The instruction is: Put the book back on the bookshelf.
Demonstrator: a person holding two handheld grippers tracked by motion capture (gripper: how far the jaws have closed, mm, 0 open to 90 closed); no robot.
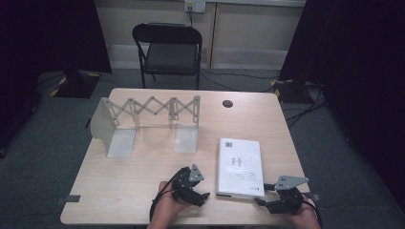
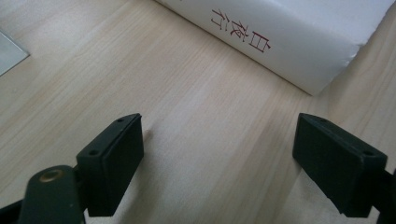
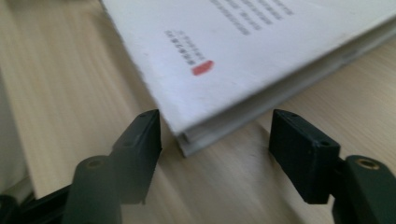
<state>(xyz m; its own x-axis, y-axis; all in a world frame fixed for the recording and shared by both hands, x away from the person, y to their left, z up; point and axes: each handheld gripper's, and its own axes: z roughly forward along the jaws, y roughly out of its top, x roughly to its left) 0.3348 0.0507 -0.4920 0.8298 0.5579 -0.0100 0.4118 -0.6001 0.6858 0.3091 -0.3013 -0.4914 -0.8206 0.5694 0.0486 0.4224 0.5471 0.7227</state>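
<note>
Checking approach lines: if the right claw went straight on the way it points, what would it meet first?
Most likely the near corner of the white book; the open right claw already frames it, though depth is unclear.

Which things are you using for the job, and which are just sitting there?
Part of the job:
book, lying flat on the table
left gripper, open beside the book
right gripper, open at the book's corner
rack, standing open on the table, likely where the book goes

Just lying about:
chair behind the table
cables on the floor
</note>
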